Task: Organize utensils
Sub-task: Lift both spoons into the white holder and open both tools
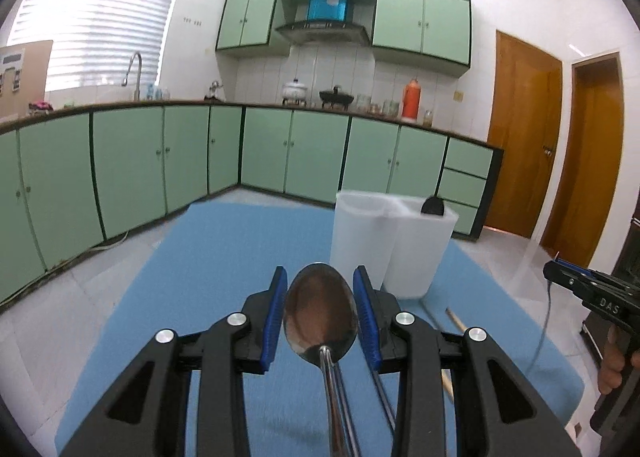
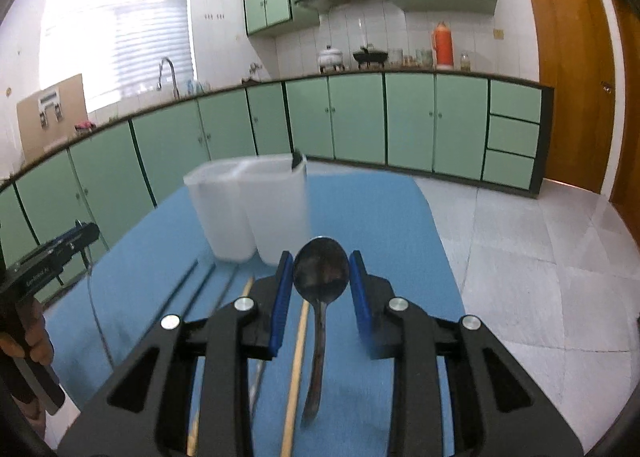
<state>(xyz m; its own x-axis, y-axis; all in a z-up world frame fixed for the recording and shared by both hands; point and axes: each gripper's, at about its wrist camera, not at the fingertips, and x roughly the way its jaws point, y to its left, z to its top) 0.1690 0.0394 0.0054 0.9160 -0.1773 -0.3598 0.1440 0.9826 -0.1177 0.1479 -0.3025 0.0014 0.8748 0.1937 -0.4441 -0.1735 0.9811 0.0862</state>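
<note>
Steel spoons sat in both grippers above a blue mat, with a white holder just beyond.

Left gripper (image 1: 320,289) stood narrow, its blue pads (image 1: 276,317) closed on the bowl of a large spoon (image 1: 320,317); the right gripper (image 2: 320,273) likewise pinched a smaller spoon (image 2: 320,269), handle hanging toward the blue mat (image 2: 140,289). Under them on the mat lay wooden chopsticks (image 2: 298,357) and thin metal chopsticks (image 2: 192,289). Farther off stood a white two-compartment holder (image 2: 256,209), a black utensil tip (image 1: 433,206) poking from its right compartment. Green cabinets (image 1: 160,161) lined the far wall; a wooden door (image 1: 520,137) was at right.
</note>
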